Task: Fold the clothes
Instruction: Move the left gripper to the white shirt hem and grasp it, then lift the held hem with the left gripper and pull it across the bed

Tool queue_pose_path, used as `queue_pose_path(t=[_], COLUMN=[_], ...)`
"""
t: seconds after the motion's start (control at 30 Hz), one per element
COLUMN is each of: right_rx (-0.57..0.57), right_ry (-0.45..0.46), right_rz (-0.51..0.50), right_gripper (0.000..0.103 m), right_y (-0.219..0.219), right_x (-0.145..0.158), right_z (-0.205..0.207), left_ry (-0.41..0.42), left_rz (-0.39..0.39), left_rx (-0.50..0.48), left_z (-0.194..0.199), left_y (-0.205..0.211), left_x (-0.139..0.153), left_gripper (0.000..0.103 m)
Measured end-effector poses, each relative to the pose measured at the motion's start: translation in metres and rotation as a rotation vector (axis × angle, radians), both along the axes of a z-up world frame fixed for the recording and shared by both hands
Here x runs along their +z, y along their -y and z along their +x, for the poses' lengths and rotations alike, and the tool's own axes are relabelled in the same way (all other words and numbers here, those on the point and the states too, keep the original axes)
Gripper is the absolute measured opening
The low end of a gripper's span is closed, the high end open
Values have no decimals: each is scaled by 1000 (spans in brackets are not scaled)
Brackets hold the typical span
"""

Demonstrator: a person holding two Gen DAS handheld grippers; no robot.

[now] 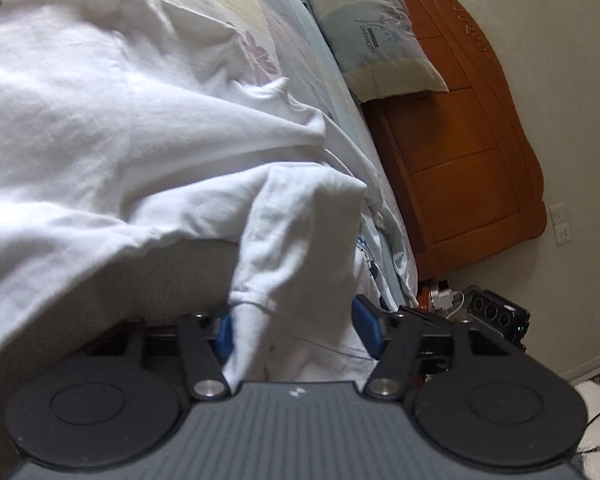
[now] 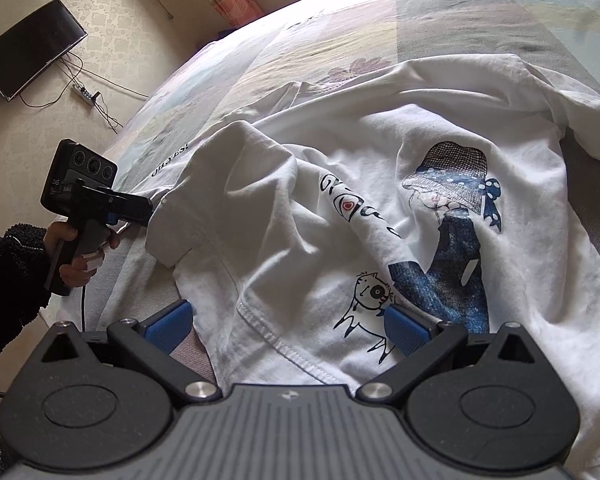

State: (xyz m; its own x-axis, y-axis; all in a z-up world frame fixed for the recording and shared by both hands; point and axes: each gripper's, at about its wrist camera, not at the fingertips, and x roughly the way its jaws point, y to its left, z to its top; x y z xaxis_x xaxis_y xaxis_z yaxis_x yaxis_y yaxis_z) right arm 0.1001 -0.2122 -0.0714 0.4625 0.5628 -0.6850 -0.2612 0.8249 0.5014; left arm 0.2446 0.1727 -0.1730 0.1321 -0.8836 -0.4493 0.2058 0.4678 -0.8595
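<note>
A white T-shirt (image 2: 324, 240) printed with a girl in a hat and a small cat lies crumpled on the bed; it also fills the left wrist view (image 1: 100, 120). One short sleeve (image 1: 300, 240) stands bunched between the blue pads of my left gripper (image 1: 295, 334), which press on it. The right wrist view shows that same left gripper (image 2: 140, 210) at the sleeve's (image 2: 228, 184) outer edge. My right gripper (image 2: 286, 328) hovers open over the shirt's hem, its pads wide apart and the cloth lying loose under them.
The bed cover (image 2: 340, 20) is pale with flowers. A pillow (image 1: 380, 28) leans on an orange wooden headboard (image 1: 460, 160). A wall TV (image 2: 32, 48), cables and a power strip (image 2: 86, 94) are beyond the bed. A hand (image 2: 72, 248) in a dark fleece sleeve holds the left gripper.
</note>
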Motion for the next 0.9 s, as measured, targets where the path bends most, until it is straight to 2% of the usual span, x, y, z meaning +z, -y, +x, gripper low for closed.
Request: queue_pose_path(t=[0.03, 0.1, 0.3, 0.5, 0.77, 0.9], right_rx=[-7, -12, -24, -42, -109, -145], right_ry=[-1, 3, 11, 46, 67, 64], right_rz=[4, 4, -5, -18, -25, -13], right_gripper=[103, 103, 103, 103, 103, 103], right_y=[1, 2, 5, 13, 41, 54], right_x=[-1, 0, 2, 12, 18, 16], right_z=[-1, -2, -4, -10, -26, -33], left_ry=[-3, 5, 18, 65, 169, 163], left_rz=[5, 23, 81, 121, 53, 161], left_rx=[13, 36, 88, 44, 130, 162], left_z=[0, -2, -15, -58, -142, -149], left_y=[-2, -4, 3, 11, -8, -14], left_x=[-4, -8, 5, 30, 83, 82], left_gripper=[11, 11, 10, 7, 5, 9])
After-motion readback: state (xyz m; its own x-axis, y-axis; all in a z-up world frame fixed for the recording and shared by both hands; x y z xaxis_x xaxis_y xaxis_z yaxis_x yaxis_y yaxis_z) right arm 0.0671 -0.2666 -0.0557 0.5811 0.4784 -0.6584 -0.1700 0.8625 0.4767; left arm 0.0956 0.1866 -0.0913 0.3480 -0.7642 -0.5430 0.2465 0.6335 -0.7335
